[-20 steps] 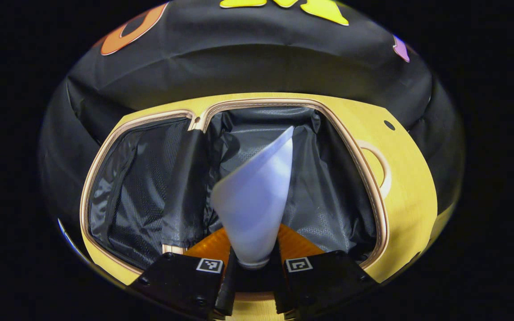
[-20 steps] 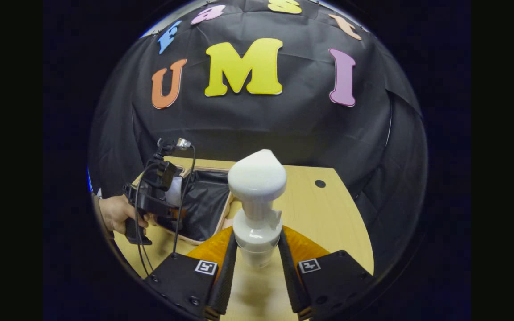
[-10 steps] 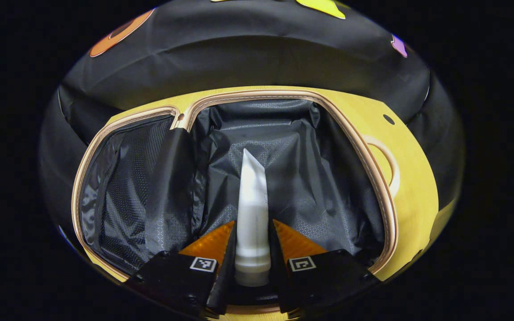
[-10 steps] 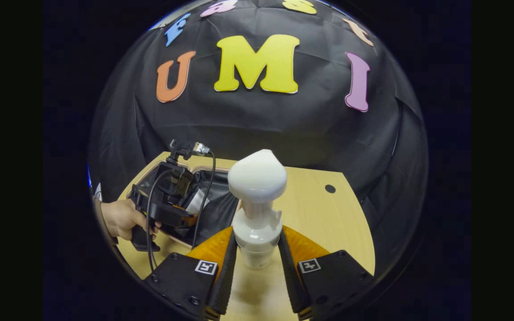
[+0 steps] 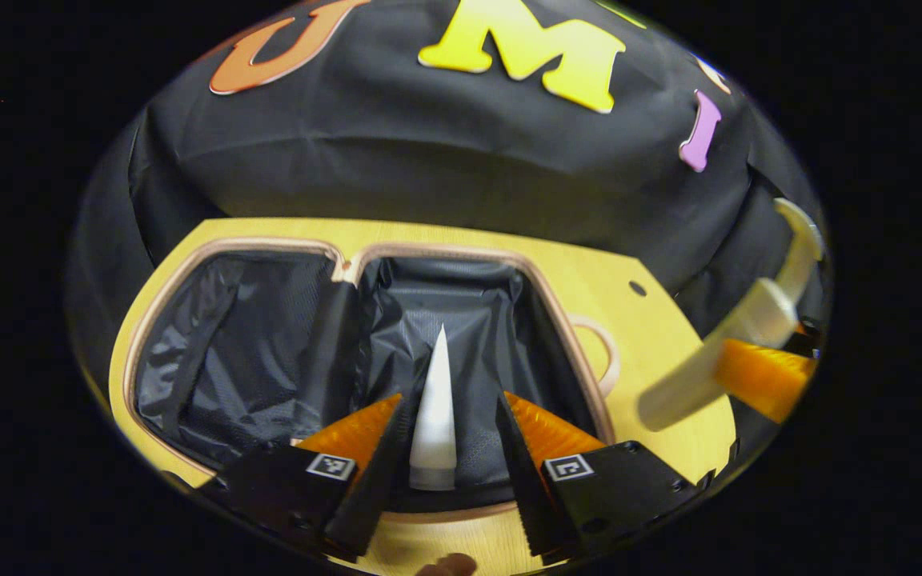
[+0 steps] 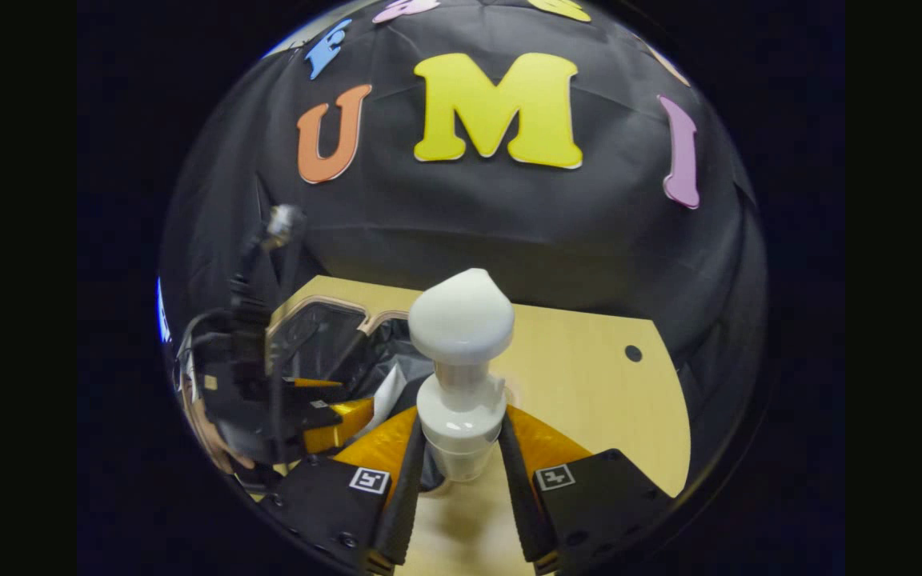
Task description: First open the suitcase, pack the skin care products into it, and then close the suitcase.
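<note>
The open suitcase [image 5: 565, 320] lies flat on the wooden table, both halves lined in black inside a tan rim. A white tube [image 5: 434, 424] rests in its right half. My left gripper [image 5: 445, 436] hovers over that tube, open, with gaps between the fingers and the tube. My right gripper [image 6: 461, 452] is shut on the neck of a white pump bottle [image 6: 461, 352], held upright above the table just right of the suitcase [image 6: 325, 308]. From the left gripper view, that bottle [image 5: 737, 336] and the right gripper appear at the far right.
The wooden table [image 6: 589, 384] has a small round hole [image 6: 633, 353] toward its back right. A suitcase handle [image 5: 605, 360] sticks out on the case's right side. The left gripper [image 6: 285, 408] and its cable look blurred at the left of the right gripper view.
My left gripper has opened and let go of the white tube, which now lies in the suitcase's right half, and has drawn back. The right gripper has carried the pump bottle closer to the suitcase.
</note>
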Available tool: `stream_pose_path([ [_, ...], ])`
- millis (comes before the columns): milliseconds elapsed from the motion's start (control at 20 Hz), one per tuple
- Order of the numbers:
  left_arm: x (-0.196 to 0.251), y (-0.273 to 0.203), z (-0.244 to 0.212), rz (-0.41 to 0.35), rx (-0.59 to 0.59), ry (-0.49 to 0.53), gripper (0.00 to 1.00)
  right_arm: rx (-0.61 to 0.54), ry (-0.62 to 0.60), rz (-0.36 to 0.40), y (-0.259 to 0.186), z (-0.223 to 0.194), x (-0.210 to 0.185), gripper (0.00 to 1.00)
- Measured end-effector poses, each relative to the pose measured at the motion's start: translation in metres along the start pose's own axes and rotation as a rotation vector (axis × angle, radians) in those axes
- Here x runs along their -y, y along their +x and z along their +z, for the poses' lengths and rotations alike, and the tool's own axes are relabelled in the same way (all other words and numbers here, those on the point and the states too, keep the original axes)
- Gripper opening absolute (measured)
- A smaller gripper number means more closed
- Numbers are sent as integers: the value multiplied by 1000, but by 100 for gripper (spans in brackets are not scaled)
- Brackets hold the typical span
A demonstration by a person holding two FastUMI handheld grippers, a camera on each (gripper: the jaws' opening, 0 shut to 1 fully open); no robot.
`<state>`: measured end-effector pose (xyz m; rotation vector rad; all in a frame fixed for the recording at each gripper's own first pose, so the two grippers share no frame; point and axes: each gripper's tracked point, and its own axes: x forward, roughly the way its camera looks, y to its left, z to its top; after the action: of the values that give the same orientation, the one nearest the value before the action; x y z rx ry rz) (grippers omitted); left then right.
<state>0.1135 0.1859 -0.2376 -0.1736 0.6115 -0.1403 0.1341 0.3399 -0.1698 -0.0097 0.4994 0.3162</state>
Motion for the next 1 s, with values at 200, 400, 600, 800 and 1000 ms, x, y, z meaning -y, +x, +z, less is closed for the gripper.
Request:
stream_pose_path([
  [200,-23,-43,30,43,163,32,90,-69,12,63,37,-14,-37,49],
  [400,-32,-96,55,72,298,66,95,-199,50,33,67,-55,-49,49],
  [600,-43,-147,80,75,451,91,95,-302,76,9,75,-81,-54,49],
  [800,-43,-178,96,83,535,99,95,-317,65,-28,91,-73,-58,49],
  [1000,-57,-192,97,109,559,80,97,-352,74,-80,115,-73,-58,48],
])
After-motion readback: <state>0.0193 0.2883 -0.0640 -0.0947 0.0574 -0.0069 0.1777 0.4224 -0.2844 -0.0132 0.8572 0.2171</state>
